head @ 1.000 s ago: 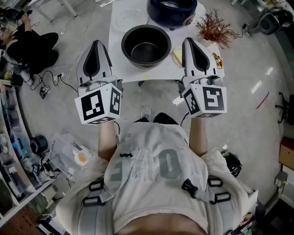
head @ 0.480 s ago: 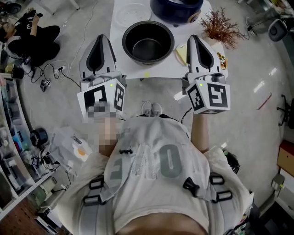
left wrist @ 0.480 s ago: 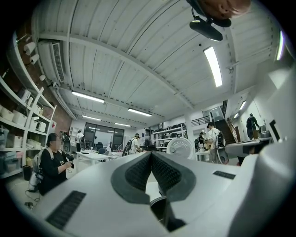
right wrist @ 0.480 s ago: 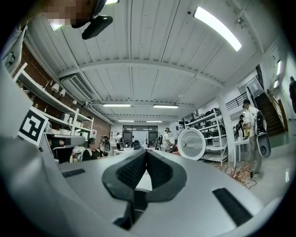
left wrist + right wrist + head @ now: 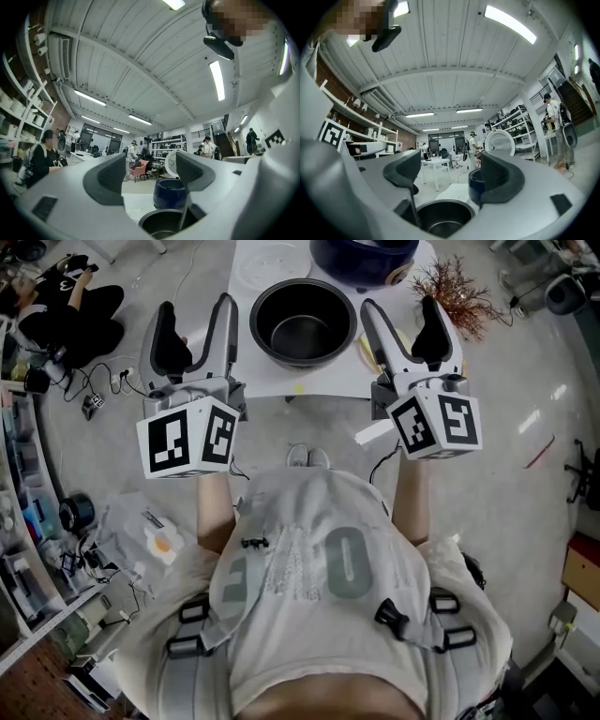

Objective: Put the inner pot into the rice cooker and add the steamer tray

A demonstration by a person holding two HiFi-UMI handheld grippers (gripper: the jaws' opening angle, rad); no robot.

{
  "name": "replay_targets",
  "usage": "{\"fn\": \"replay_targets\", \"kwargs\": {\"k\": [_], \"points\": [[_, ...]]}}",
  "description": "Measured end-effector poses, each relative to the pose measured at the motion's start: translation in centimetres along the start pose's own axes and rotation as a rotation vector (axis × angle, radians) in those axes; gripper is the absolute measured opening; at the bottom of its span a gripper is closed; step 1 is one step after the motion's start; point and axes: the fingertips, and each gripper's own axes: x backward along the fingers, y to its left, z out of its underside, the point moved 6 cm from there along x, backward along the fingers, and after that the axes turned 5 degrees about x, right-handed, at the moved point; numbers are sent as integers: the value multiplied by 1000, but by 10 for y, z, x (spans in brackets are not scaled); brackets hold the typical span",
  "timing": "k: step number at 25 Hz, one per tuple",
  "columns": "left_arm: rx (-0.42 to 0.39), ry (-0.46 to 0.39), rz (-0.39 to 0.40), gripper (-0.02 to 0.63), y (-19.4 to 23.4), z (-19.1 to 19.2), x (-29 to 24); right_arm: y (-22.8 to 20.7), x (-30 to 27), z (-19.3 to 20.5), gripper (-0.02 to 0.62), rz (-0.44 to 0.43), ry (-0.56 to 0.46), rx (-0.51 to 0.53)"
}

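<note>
I'm holding the left gripper and right gripper with jaws apart, both empty. The pot is sitting on the table squarely between them, equally near each, with the cooker standing just beyond.

Workshop clutter around a white table.
On the table's right corner, a dried reddish plant; on the floor to the left, a seated person in black, loose cables, a crumpled plastic bag; farther off, a white fan.
</note>
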Motion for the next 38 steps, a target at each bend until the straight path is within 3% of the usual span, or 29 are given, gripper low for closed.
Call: {"fn": "replay_targets", "kwargs": {"k": [3,6,9,12,16,20,23,30,34,38], "points": [[20,-6,-10,339,6,0,2,-7,0,7,390,2,6,-67],[24,11,-21,340,11,3,3,-8,0,8,390,-4,20,-65],[100,27,-7,340,16,12,-1,-11,-2,10,390,-18,26,-88],[254,76,21,339,27,28,-5,-19,-3,19,390,-32,35,-185],[539,141,42,339,50,59,-17,-33,-6,41,388,-33,64,-365],[859,201,33,339,73,104,-29,-50,-15,78,388,-33,92,-622],[1025,255,10,339,83,145,-34,-62,-17,110,388,-15,113,-804],[1271,356,-54,337,102,219,-34,-69,-23,184,388,23,148,-1160],[1365,387,-89,337,113,244,-29,-61,-25,212,388,62,213,-1244],[1408,415,-105,337,118,264,-34,-61,-32,235,388,78,236,-1325]]}}
